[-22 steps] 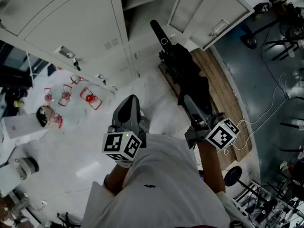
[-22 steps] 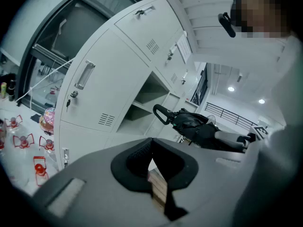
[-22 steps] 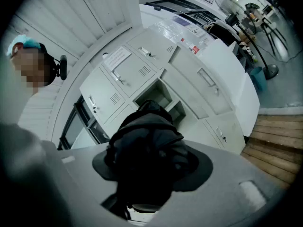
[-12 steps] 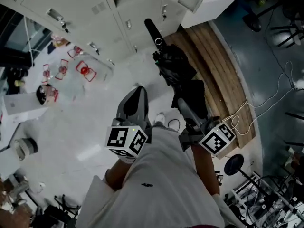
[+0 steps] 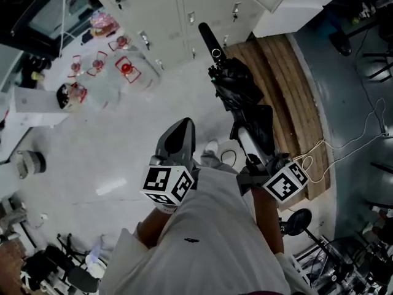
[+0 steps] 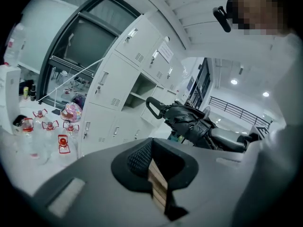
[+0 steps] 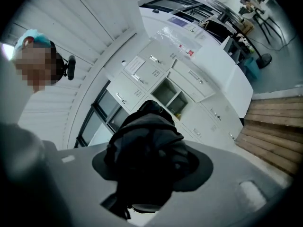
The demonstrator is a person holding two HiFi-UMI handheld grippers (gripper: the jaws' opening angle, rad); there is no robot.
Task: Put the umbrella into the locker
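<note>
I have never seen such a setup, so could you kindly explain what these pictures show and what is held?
No robot here: a person holds a hand tool with two fingers in each hand; the marker cubes are part of those tools. One picture comes from a camera on the person's head, looking steeply down at a pale floor, a wooden platform and lockers. The other two come from cameras riding on each tool, looking along its fingers. The right gripper has its fingers closed around a folded black umbrella, whose handle points toward the lockers. The left gripper holds nothing; its fingers are together. One locker compartment stands open. Small red items lie on the floor near the lockers; I cannot tell what they are.
</note>
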